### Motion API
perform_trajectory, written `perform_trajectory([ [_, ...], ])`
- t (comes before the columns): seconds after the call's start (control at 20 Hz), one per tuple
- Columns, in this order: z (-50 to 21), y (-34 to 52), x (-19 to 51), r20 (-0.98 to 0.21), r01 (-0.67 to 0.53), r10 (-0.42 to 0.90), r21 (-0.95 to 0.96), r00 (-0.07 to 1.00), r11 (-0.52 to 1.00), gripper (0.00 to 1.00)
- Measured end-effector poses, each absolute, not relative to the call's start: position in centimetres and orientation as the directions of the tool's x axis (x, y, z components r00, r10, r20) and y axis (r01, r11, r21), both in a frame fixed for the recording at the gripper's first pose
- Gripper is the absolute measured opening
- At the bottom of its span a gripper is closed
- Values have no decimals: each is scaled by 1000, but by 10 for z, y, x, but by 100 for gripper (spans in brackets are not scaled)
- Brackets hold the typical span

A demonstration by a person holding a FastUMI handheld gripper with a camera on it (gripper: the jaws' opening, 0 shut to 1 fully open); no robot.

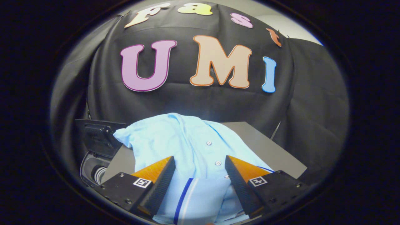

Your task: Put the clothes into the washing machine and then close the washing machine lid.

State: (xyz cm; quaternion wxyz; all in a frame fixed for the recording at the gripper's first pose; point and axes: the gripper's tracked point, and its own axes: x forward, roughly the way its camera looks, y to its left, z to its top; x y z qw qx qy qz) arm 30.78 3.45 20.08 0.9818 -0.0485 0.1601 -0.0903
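Light-blue shirt (184, 140), dark-blue stripe

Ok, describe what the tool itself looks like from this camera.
The tool has two wedge-shaped fingers that taper forward, with a ribbed or woven texture on their inner faces. Each sits on a blocky dark mount fixed with small screws, and each mount carries a small square black-and-white marker tag. No cables are visible.
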Motion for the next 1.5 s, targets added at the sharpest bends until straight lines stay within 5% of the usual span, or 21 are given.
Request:
perform_trajectory([
  [0.25, 196, 38, 306, -337, 194, -214, -91, 917, 977, 87],
  [0.35, 197, 44, 309, -340, 188, -208, -92, 917, 978, 68],
  [0.55, 198, 42, 307, -322, 233, -262, -127, 910, 964, 12],
  [0.65, 200, 54, 306, -323, 226, -251, -113, 913, 968, 5],
  [1.5, 204, 325, 330, -269, -245, 231, -21, 935, 969, 2],
])
